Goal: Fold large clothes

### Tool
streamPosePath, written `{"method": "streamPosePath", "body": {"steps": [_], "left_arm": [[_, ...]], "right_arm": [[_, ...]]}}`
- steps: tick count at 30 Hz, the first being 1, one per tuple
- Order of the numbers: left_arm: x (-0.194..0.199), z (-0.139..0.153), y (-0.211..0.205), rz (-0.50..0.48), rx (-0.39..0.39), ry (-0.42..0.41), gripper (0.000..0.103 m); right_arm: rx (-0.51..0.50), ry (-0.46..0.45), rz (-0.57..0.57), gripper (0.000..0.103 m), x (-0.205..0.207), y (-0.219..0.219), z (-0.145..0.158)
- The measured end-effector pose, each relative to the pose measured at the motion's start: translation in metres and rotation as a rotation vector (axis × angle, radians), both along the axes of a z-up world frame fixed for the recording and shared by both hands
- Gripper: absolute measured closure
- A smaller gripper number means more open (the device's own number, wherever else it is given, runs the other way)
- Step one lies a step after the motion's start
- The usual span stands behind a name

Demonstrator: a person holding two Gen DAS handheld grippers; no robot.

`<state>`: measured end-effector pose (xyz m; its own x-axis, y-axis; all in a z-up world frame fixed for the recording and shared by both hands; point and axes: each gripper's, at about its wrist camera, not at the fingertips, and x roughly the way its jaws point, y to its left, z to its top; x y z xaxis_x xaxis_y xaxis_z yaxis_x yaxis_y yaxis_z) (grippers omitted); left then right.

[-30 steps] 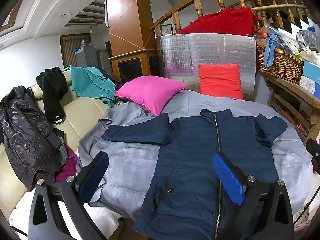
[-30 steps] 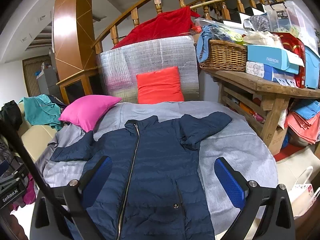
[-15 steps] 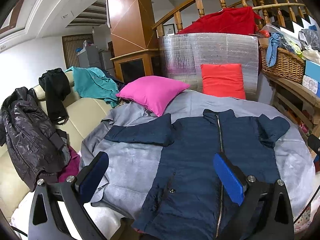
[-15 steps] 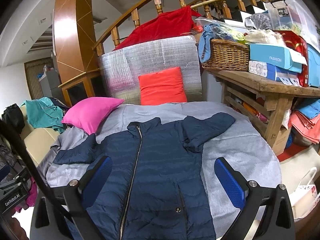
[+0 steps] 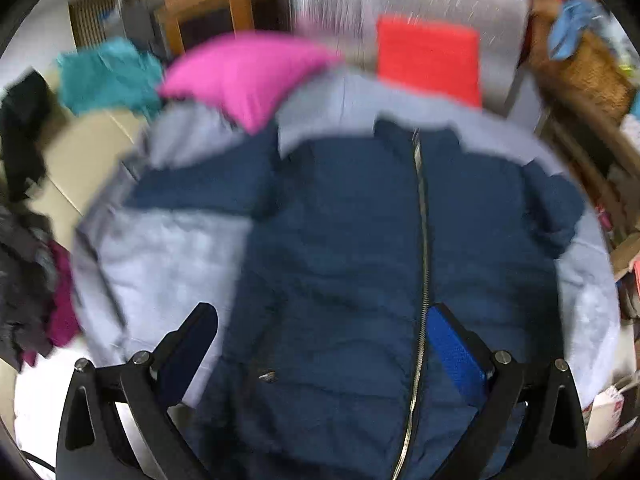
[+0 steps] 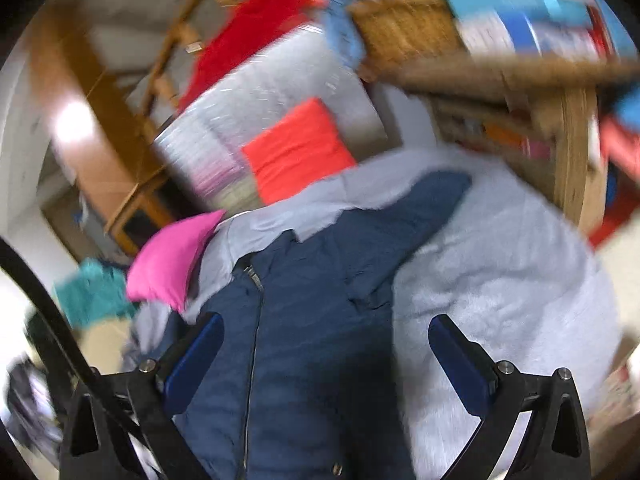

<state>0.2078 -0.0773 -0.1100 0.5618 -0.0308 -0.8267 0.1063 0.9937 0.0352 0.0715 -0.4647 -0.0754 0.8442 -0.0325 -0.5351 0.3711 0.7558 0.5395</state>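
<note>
A navy puffer jacket [image 5: 352, 248] lies flat and zipped on a round table under a grey cloth [image 5: 160, 256]. Its sleeves spread left and right. My left gripper [image 5: 320, 344] is open and empty above the jacket's lower front, near the zipper. In the right wrist view the jacket [image 6: 312, 320] fills the lower middle, with its right sleeve [image 6: 420, 208] reaching up and right. My right gripper [image 6: 324, 352] is open and empty above the jacket's right side. Both views are blurred by motion, and the right one is tilted.
A pink pillow [image 5: 248, 76] and an orange-red cushion [image 5: 428, 60] sit at the table's far edge. A sofa with dark and teal clothes [image 5: 108, 76] stands left. A wooden shelf with a wicker basket [image 6: 404, 28] and boxes stands right.
Both grippers have moved down and closer to the jacket. The right gripper has tilted. Both stay open.
</note>
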Motion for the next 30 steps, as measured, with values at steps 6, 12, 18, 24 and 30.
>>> {"method": "streamPosePath", "body": {"steps": [6, 12, 18, 24, 30], "left_arm": [[0.078, -0.068, -0.033, 0.089, 0.054, 0.062, 0.000], [0.132, -0.116, -0.051, 0.133, 0.072, 0.134, 0.000], [0.138, -0.131, -0.058, 0.106, 0.116, 0.063, 0.000], [0.141, -0.134, -0.049, 0.098, 0.023, 0.110, 0.000], [0.130, -0.133, -0.045, 0.049, 0.011, 0.138, 0.000]], "right_arm": [[0.250, 0.018, -0.123, 0.000, 0.058, -0.116, -0.061], [0.383, 0.055, -0.174, 0.011, 0.142, -0.178, -0.112], [0.502, 0.138, -0.249, 0.034, 0.209, -0.214, -0.178], [0.484, 0.084, -0.266, 0.079, 0.224, -0.209, -0.178], [0.370, -0.058, -0.125, 0.080, 0.206, -0.144, -0.119]]}}
